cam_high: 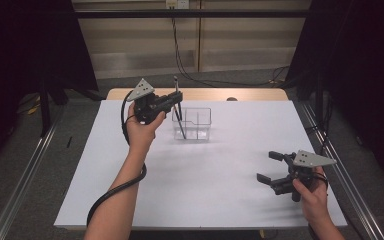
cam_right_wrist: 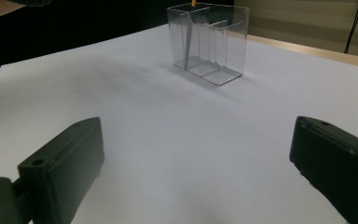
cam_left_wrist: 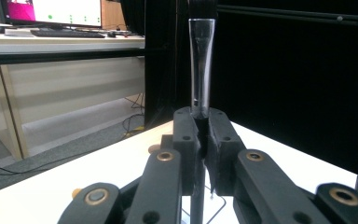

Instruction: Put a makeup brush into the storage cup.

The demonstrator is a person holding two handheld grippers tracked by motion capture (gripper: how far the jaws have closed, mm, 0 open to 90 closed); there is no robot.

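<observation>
The left gripper [cam_high: 176,100] clenches a thin dark pen [cam_high: 178,112] slanting into the far clear organizer [cam_high: 200,117] — letting go early could tip it out — while the right gripper [cam_high: 271,166] waits released, near right.

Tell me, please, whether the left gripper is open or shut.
Shut: the left gripper has its jaws clamped on a thin dark stick, which reaches down into the clear box.

From my seat, the clear container [cam_high: 192,124] stands on the table [cam_high: 205,200] toward its far side, left of centre. My left gripper [cam_high: 176,100] sits just left of it, above the table; the pen [cam_high: 178,107] in it slants down into the container's left compartment. My right gripper [cam_high: 269,166] sits near the table's right front corner, well apart from the container.
</observation>
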